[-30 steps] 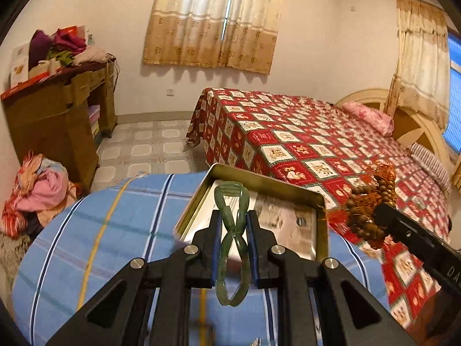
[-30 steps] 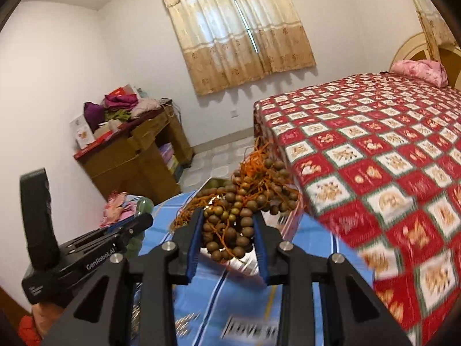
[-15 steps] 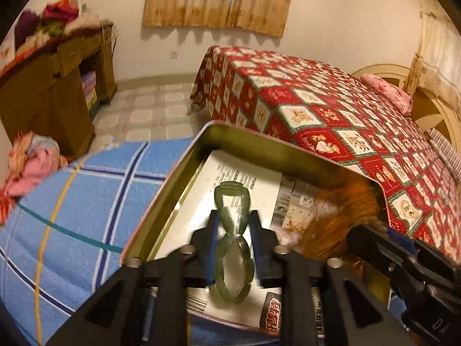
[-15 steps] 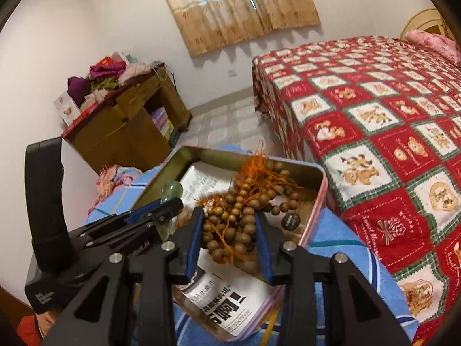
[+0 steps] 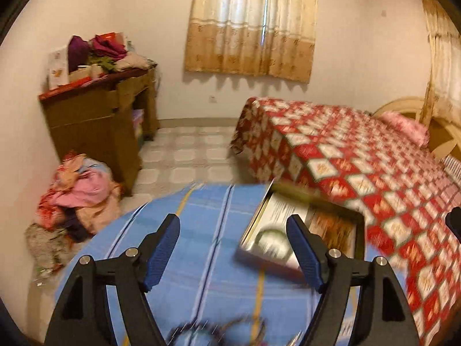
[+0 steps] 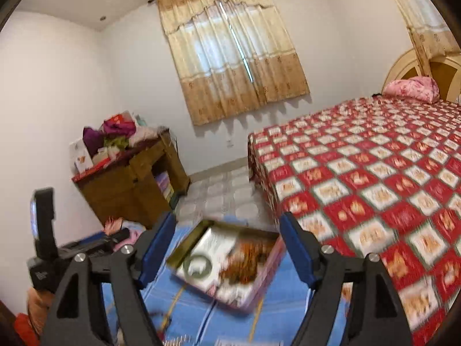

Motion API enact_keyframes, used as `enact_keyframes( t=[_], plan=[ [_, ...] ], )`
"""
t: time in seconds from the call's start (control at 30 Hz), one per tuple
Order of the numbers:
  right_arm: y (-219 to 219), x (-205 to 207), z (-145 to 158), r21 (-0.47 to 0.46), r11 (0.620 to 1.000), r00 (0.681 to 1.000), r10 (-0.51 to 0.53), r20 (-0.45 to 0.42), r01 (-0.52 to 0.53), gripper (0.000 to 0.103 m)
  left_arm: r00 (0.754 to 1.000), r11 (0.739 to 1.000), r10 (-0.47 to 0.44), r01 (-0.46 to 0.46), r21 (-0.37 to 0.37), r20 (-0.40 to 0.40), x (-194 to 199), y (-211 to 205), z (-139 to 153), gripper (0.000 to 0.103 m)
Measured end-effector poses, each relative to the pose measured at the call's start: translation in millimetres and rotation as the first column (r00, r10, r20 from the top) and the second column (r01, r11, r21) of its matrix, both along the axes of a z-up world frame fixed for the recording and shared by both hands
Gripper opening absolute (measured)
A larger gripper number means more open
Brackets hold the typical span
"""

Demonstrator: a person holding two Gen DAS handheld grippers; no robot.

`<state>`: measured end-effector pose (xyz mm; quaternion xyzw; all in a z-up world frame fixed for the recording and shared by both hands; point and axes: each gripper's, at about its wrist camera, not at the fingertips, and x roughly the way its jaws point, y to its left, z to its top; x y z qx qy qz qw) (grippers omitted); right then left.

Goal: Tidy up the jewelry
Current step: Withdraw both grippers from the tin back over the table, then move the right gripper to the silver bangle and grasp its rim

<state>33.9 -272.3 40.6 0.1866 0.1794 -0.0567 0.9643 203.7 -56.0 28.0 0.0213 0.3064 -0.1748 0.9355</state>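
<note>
An open metal tin lined with printed paper sits on the blue striped cloth. A green bangle and a brown bead string with orange tassels lie inside it. The tin also shows in the left wrist view with the bangle in it. My left gripper is open and empty, above the cloth near the tin. My right gripper is open and empty above the tin. More jewelry lies blurred on the cloth at the bottom edge.
A bed with a red patterned cover stands to the right. A wooden cabinet piled with clothes stands at the left wall. A heap of clothes lies on the floor. The left gripper body shows at left.
Both grippers have opened and let go: the green bangle and the bead string now lie in the tin. Both grippers have pulled back and up from the tin.
</note>
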Motion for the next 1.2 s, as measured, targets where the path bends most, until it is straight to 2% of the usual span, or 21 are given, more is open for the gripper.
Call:
enact_keyframes(
  t=[0.07,0.13,0.17,0.3,0.43,0.7,0.87,1.03,1.1,1.17,1.2],
  plan=[
    [6.3,-7.9,-19.9,0.041,0.999,0.998,0.011,-0.059,-0.009,0.077,1.000,0.999,0.024,-0.023,0.028,-0.006,-21.4,13.0,-10.6,0.076],
    [12.1,-14.0,-41.8,0.084,0.996,0.992,0.036,-0.120,-0.026,0.067,0.998,0.997,0.048,-0.046,0.054,-0.031,-48.3,27.3,-27.9,0.076],
    [17.6,-18.0,-54.4,0.107,0.994,0.985,0.053,-0.163,-0.036,0.066,0.998,0.997,0.053,-0.051,0.056,-0.041,-56.4,30.9,-34.3,0.076],
    [32.6,-38.4,-79.0,0.130,0.989,0.966,0.096,-0.240,-0.066,0.059,0.991,0.997,0.071,-0.070,0.012,-0.114,-99.3,51.7,-65.6,0.076],
    [50.4,-54.8,-86.8,0.106,0.987,0.951,0.148,-0.272,-0.124,0.056,0.985,0.997,0.076,-0.076,0.010,-0.154,-121.3,57.7,-84.4,0.076],
    [69.0,-75.5,-99.0,0.114,0.978,0.934,0.201,-0.297,-0.174,0.053,0.985,0.995,0.095,-0.090,0.042,-0.145,-152.3,71.4,-96.1,0.076],
    [86.7,-82.8,-105.4,0.105,0.964,0.913,0.265,-0.309,-0.245,0.053,0.980,0.994,0.109,-0.103,0.046,-0.165,-156.0,74.8,-106.4,0.076],
    [106.0,-73.1,-112.3,0.124,0.937,0.876,0.349,-0.332,-0.326,0.052,0.982,0.994,0.105,-0.098,0.051,-0.160,-157.3,73.5,-108.4,0.076],
    [112.1,-67.7,-111.6,0.106,0.934,0.873,0.356,-0.334,-0.340,0.052,0.982,0.993,0.109,-0.101,0.055,-0.156,-156.9,75.5,-108.1,0.076],
    [116.9,-59.0,-110.3,0.084,0.934,0.872,0.354,-0.338,-0.346,0.059,0.981,0.992,0.120,-0.113,0.054,-0.155,-155.8,78.7,-108.0,0.076],
    [119.1,-54.3,-110.3,0.073,0.935,0.873,0.350,-0.339,-0.347,0.069,0.979,0.991,0.128,-0.122,0.050,-0.157,-154.8,81.7,-108.3,0.076]
  ],
)
